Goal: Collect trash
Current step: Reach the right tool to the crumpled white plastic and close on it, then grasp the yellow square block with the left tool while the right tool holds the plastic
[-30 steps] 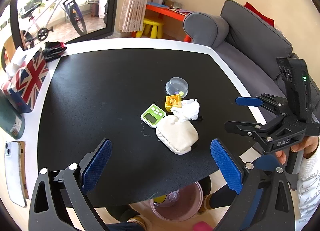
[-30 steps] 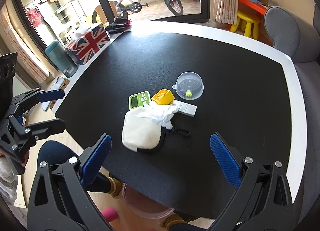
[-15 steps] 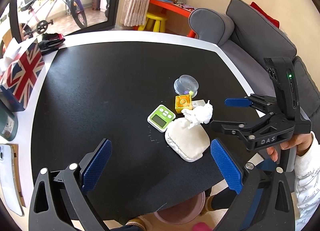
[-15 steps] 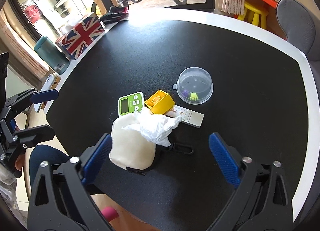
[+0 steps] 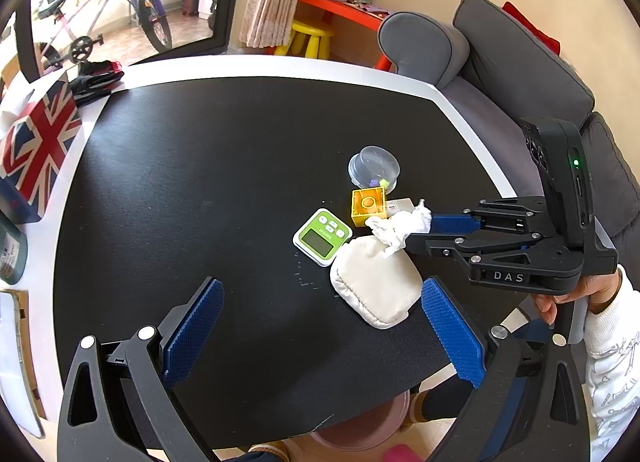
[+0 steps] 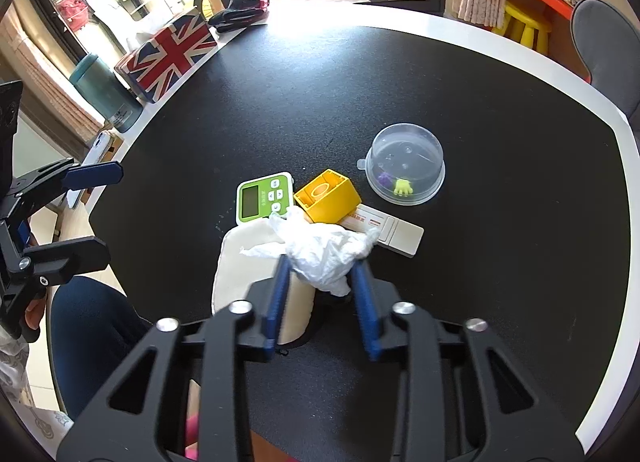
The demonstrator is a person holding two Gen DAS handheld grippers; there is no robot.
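The right gripper (image 6: 322, 266) has just been closing, and its blue pads now pinch the crumpled white tissue (image 6: 324, 252) from both sides (seen from the left wrist camera too, where the tissue (image 5: 400, 228) sits at the tips of the narrowed jaws). The tissue lies on the far edge of a cream fabric pouch (image 6: 244, 262), which rests on the black table (image 6: 500, 262) close to the near edge. The left gripper (image 5: 320, 326) hangs over the near side of the table with its jaws wide and nothing between them; the pouch (image 5: 374, 284) is at about one o'clock from it.

Just beyond the tissue in the right wrist view, at twelve o'clock, stands a yellow toy block (image 6: 328, 196), with a green timer (image 6: 264, 196) touching it at eleven o'clock and a flat white test cassette (image 6: 394, 232) at two o'clock. Farther out at one o'clock is a clear plastic dome (image 6: 404, 170) over small coloured bits. Far off at ten o'clock, a Union Jack box (image 6: 170, 56) stands on the table's white rim.
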